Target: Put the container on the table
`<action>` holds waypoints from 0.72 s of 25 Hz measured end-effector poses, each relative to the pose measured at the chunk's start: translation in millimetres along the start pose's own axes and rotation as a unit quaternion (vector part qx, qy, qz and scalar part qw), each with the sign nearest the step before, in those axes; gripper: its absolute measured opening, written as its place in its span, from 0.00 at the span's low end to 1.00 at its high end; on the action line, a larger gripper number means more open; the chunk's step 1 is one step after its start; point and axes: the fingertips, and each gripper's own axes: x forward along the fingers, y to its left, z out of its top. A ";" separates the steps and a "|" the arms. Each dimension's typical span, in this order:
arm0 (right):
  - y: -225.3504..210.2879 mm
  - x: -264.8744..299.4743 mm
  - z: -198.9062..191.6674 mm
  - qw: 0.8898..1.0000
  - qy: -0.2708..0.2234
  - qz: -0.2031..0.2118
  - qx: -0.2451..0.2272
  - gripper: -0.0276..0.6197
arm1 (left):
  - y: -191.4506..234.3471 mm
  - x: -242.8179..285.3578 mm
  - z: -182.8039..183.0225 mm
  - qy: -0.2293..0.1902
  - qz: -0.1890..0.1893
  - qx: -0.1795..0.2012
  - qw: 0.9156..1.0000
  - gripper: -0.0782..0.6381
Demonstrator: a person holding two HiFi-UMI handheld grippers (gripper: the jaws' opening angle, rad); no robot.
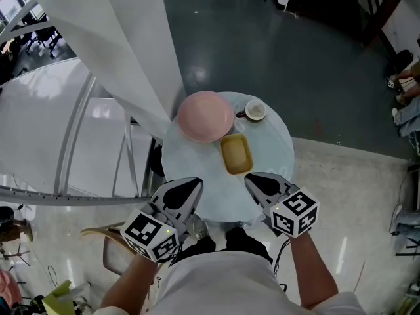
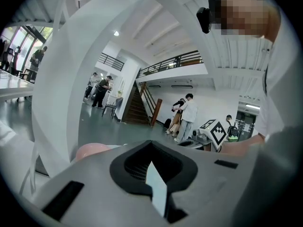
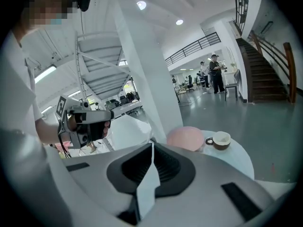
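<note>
Yellow container (image 1: 236, 154): shallow, rectangular, rounded corners, open side up, looks empty. Lies flat on the round table (image 1: 279, 151), about mid-table, just beside the pink plate (image 1: 205, 115); cannot tell if the two touch. Brown-and-white cup (image 1: 255, 110) on the far side of it, apart. Left gripper (image 1: 190, 186) and right gripper (image 1: 255, 180) hang over the near table edge, one on each side, short of the container and clear of it. Jaws pressed together on both, nothing between them.
</note>
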 end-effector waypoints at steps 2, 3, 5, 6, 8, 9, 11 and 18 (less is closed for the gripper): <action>1.9 -2.4 2.6 1.000 -0.006 0.000 -0.003 0.09 | -1.3 -0.1 0.4 -0.001 -0.001 0.001 1.000 0.14; 2.4 -3.7 3.9 1.000 -0.009 0.000 -0.004 0.09 | -2.0 0.1 0.7 -0.001 -0.001 0.002 1.000 0.14; 2.8 -5.5 6.1 1.000 -0.013 0.000 -0.005 0.09 | -3.0 0.6 1.4 -0.002 -0.001 0.002 1.000 0.14; 2.8 -6.2 7.0 1.000 -0.014 0.000 -0.005 0.08 | -3.4 0.9 1.7 -0.002 -0.001 0.002 1.000 0.14; 2.8 -7.2 8.2 1.000 -0.016 0.000 -0.005 0.08 | -4.1 1.4 1.9 -0.002 -0.001 0.002 1.000 0.14; 2.9 -7.6 8.8 1.000 -0.017 0.000 -0.005 0.08 | -4.4 1.4 2.0 -0.002 -0.001 0.002 1.000 0.14; 3.4 -7.9 10.6 1.000 -0.018 0.000 -0.006 0.08 | -4.6 1.6 2.8 -0.003 -0.001 0.002 1.000 0.14; 2.3 -9.6 12.9 1.000 -0.020 -0.002 -0.005 0.08 | -6.7 3.4 3.3 -0.003 -0.002 0.001 1.000 0.14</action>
